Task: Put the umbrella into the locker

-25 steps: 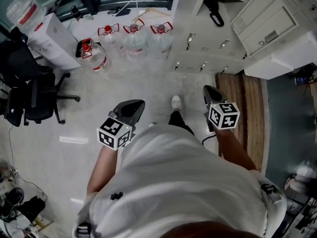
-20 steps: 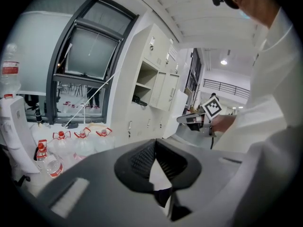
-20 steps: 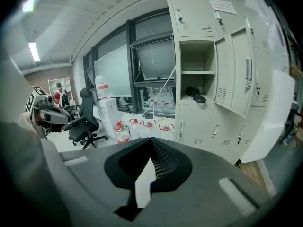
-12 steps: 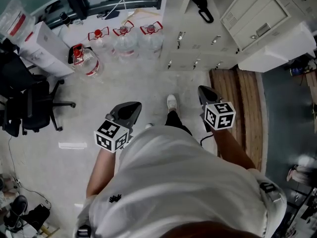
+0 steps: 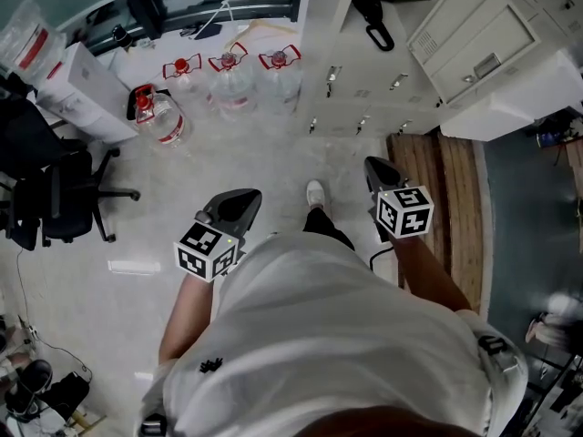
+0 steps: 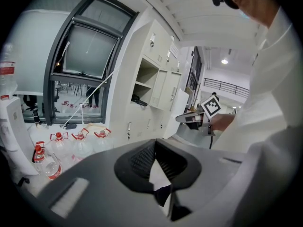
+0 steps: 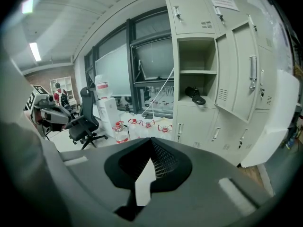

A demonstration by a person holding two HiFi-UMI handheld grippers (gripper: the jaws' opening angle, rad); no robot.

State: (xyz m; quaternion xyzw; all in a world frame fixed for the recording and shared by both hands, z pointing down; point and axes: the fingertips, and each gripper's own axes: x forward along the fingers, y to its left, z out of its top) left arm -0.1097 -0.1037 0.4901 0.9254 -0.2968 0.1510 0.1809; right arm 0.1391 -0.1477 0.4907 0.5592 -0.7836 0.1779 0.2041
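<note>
Head view: you are holding the left gripper and right gripper with jaws together, empty; the umbrella is lying on the open locker shelf.

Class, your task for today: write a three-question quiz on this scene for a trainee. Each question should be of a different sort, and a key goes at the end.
1. Where does the umbrella lie?
A) on the floor
B) inside the open locker
C) on a seat

2. True or false: the right tool is shut on the umbrella.

3. Fill in the blank: in the head view, the office chair stands on the person's ____ side.

Key:
1. B
2. False. Its jaws are together with nothing between them.
3. left
</note>
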